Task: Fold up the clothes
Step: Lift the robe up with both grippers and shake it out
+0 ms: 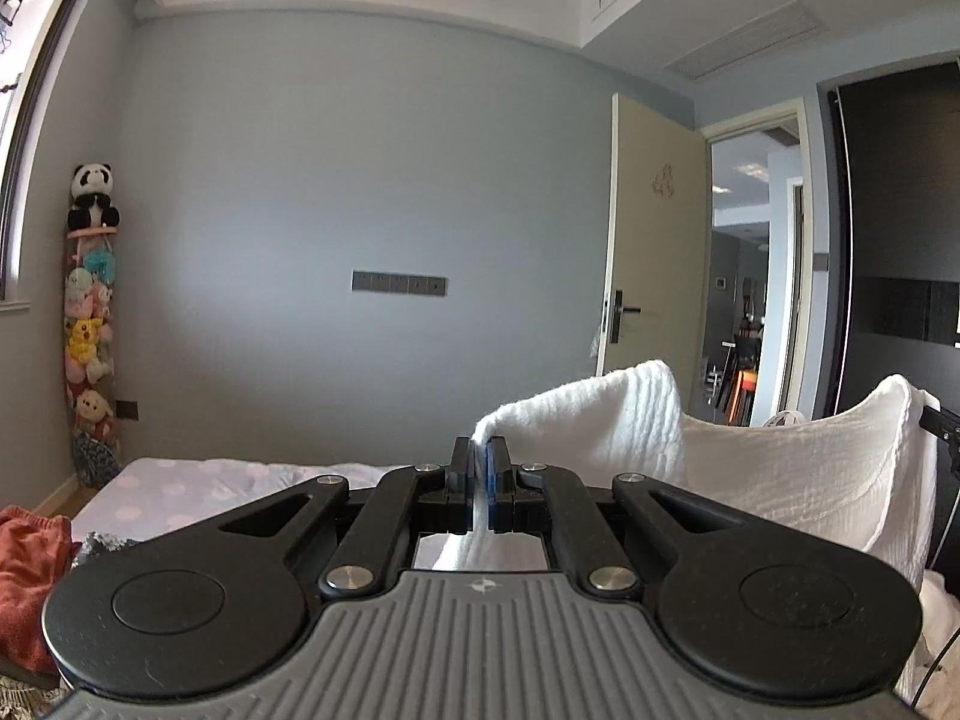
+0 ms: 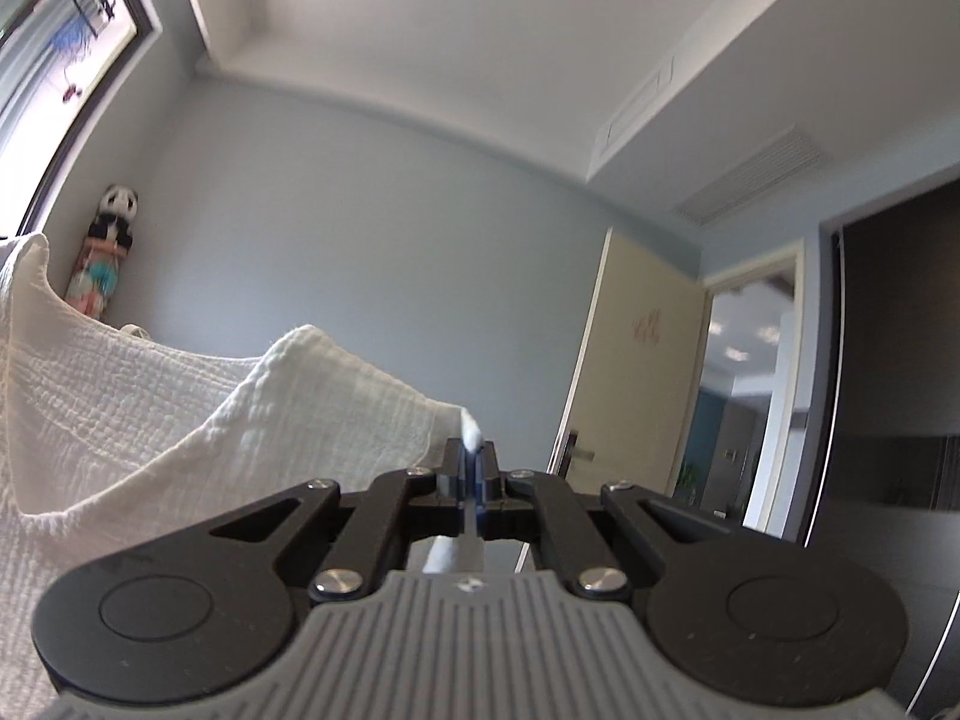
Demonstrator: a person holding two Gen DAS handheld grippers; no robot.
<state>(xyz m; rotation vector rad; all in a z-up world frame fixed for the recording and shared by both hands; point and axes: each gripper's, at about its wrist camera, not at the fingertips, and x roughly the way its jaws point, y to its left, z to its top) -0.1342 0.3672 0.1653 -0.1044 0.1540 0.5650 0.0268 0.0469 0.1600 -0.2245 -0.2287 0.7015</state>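
Observation:
A white crinkled garment point(image 1: 780, 480) hangs stretched in the air between both grippers. My left gripper point(image 1: 480, 450) is shut on one corner of it, the cloth pinched between the blue pads and trailing off to the right. In the right wrist view the same white garment point(image 2: 180, 420) drapes to the left, and my right gripper point(image 2: 472, 453) is shut on its other corner, a small tuft poking out past the fingertips. The lower part of the garment is hidden under the gripper bodies.
A bed point(image 1: 198, 486) with a pale dotted sheet lies below and ahead. A rust-orange garment point(image 1: 30, 570) lies at the lower left. A column of plush toys point(image 1: 90, 324) stands in the far corner. An open door point(image 1: 654, 252) and a dark wardrobe point(image 1: 900, 270) are to the right.

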